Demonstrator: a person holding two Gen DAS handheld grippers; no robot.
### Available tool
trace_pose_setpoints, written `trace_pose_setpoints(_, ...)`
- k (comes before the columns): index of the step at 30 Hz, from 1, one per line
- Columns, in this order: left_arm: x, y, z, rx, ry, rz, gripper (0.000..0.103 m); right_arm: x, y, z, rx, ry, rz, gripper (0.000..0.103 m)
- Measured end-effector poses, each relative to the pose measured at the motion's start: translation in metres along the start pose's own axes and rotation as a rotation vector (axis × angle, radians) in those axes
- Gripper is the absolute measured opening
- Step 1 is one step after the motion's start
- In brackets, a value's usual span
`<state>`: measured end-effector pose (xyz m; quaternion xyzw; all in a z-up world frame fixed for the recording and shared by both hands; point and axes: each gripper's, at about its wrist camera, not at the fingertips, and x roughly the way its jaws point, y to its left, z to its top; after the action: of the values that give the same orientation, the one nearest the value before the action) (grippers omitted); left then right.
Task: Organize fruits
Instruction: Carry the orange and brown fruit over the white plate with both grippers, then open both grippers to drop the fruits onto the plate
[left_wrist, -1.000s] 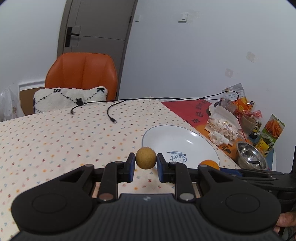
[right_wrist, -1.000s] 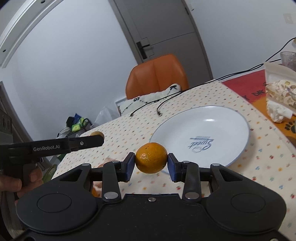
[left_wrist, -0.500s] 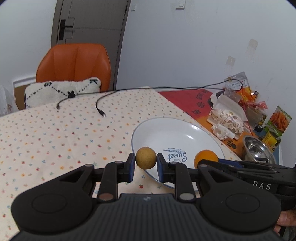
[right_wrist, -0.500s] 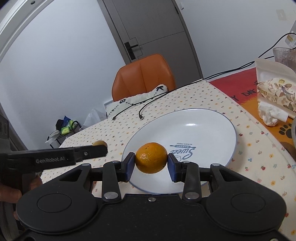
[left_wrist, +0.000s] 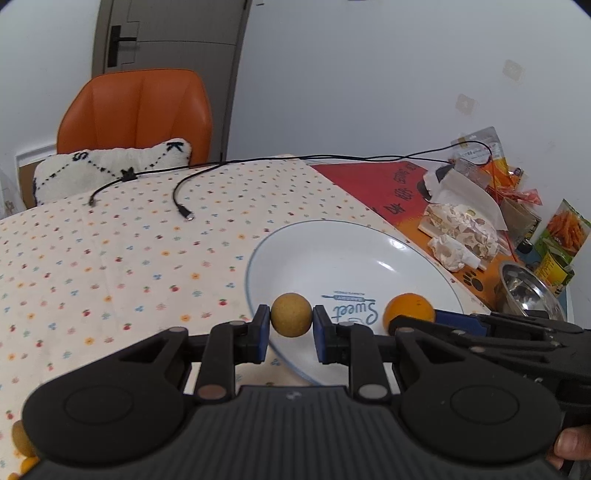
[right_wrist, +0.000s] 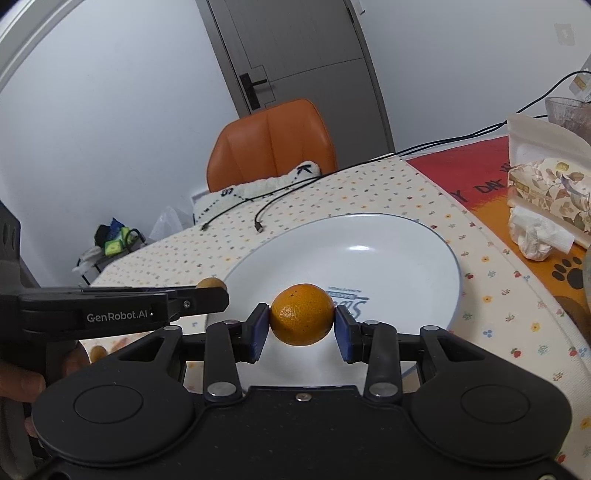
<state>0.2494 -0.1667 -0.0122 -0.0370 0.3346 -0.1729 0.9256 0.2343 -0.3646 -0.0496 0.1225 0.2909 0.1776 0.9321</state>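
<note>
At the far left of the table, a few small yellowish fruits (left_wrist: 18, 439) lie on the flower-dotted tablecloth (left_wrist: 110, 258) at its near edge, partly hidden behind the left gripper's body. Beyond the cloth stands an orange chair (left_wrist: 136, 107) with a white cushion (left_wrist: 107, 166) on its seat, and two black cables (left_wrist: 177, 192) trail across the far part of the table.

The left gripper (left_wrist: 291, 320) is clamped on a small round tan fruit (left_wrist: 291, 314), its blue pads pressing both sides. It holds the fruit above the near left rim of the white plate (left_wrist: 332, 251), which sits on the cloth with blue lettering in its middle and nothing lying in it.

Just to the right, the right gripper (right_wrist: 302, 315) is closed on an orange (right_wrist: 302, 314), pinched between its blue pads and held over the near part of the same plate. From the left wrist view the orange shows beside the tan fruit, the two apart but near each other. Whether either fruit touches the plate I cannot tell.

Further right, past the plate, a red mat (left_wrist: 384, 184) covers the table. On it sit a floral tissue pack (right_wrist: 546, 192) with crumpled tissue just in front of it, a small steel bowl (left_wrist: 528, 291), and several snack packets (left_wrist: 565, 229) near the wall. A fingertip (left_wrist: 572, 441) of the person's hand shows at the lower right, on the right gripper's handle.
</note>
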Motion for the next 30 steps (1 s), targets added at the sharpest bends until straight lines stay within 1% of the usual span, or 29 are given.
trace_pose_setpoints(5,0.011,-0.007,0.0,0.007,0.02,-0.016,0.023,0.003,-0.004,-0.001,0.008,0.006,-0.021,0.036)
trace_pose_setpoints(11,0.009,-0.003,0.002,0.004,0.027,0.02,0.028,0.004,-0.005,-0.002,0.014,0.005,-0.031,0.037)
trace_pose_setpoints(14,0.0,0.004,0.002,0.004,0.011,0.049,0.034,0.006,-0.006,-0.003,0.023,0.004,-0.043,0.041)
trace_pose_setpoints(15,-0.003,0.006,0.002,-0.001,0.009,0.056,0.038,0.006,-0.005,-0.003,0.02,0.001,-0.049,0.041)
trace_pose_setpoints(17,-0.007,0.012,0.002,-0.011,0.009,0.066,0.042,0.005,-0.004,-0.001,0.015,-0.003,-0.042,0.044)
trace_pose_setpoints(19,-0.013,0.015,0.002,-0.007,0.002,0.075,0.05,0.002,-0.003,0.001,0.017,-0.017,-0.043,0.051)
trace_pose_setpoints(20,-0.016,0.017,0.003,-0.003,-0.003,0.081,0.052,0.001,-0.002,0.002,0.015,-0.026,-0.046,0.054)
trace_pose_setpoints(23,-0.029,0.022,0.003,0.001,-0.026,0.097,0.059,-0.003,0.001,0.004,0.016,-0.039,-0.041,0.055)
trace_pose_setpoints(25,-0.037,0.026,0.002,0.001,-0.043,0.106,0.067,-0.005,0.004,0.005,0.015,-0.04,-0.034,0.057)
trace_pose_setpoints(27,-0.045,0.03,0.001,-0.001,-0.058,0.119,0.072,-0.006,0.008,0.006,0.009,-0.044,-0.025,0.059)
trace_pose_setpoints(30,-0.057,0.037,-0.002,-0.006,-0.069,0.135,0.075,-0.009,0.014,0.006,0.0,-0.047,-0.002,0.059)
